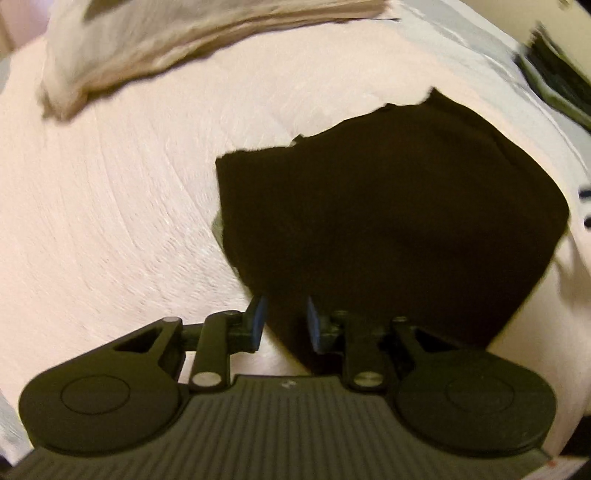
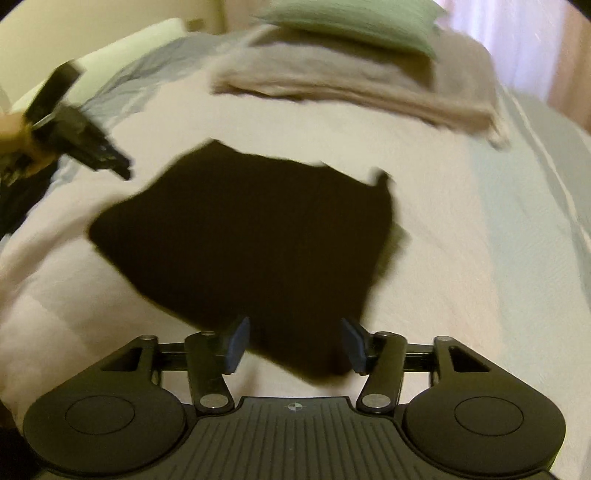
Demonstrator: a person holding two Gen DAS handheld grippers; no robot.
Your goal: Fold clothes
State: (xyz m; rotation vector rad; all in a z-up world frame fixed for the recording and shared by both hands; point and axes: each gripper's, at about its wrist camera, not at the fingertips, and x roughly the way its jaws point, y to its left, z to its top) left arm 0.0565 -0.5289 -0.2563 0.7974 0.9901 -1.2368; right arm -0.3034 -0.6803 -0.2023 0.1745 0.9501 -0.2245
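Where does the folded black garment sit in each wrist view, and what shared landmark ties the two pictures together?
Left wrist: black garment fills centre-right, just beyond the left gripper.
Right wrist: it lies at centre, ahead of the right gripper.
Shared landmark: the folded beige pile on the bed beyond it.

Black garment (image 2: 251,236) ahead of the jaws, plain, on a pale pink cover (image 2: 424,280). Beyond it, beige blanket (image 2: 332,77) under a green pillow (image 2: 354,22). Blue pads (image 2: 236,343) on black fingers.

Green pillow (image 2: 354,22) on pale pink bedcover (image 2: 443,258).
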